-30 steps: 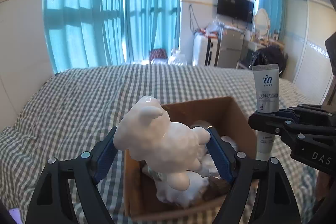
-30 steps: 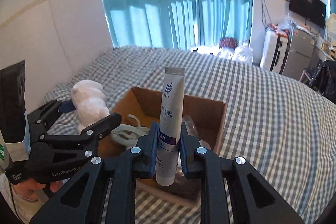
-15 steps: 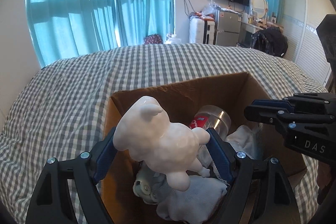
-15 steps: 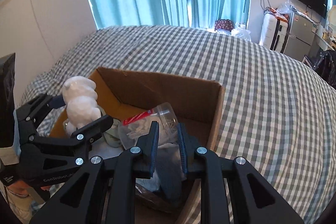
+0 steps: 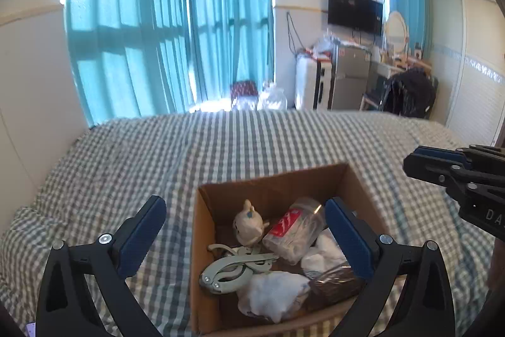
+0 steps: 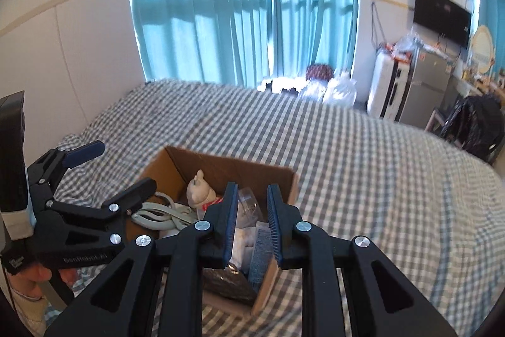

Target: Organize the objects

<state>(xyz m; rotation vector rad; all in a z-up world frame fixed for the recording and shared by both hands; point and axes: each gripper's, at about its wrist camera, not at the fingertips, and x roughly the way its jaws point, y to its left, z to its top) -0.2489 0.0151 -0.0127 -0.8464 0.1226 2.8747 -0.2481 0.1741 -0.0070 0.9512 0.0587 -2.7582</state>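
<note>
Cardboard box is sitting on the checked bedspread, below and just ahead of both grippers, its long axis running away from the person toward the window. Left gripper is hovering over it with its jaws spread wide and nothing between them; right gripper is hanging above the box's right near corner, its pads parted by a narrow gap and gripping nothing. White figurine is standing in the box's far left corner, beside a clear jar and pale tongs. Left gripper looks nearer the contents. From the left view the whole box interior is showing, white cloth included; the right view is hiding much of that behind its fingers, yet showing a blue-printed tube against the right wall.
</note>
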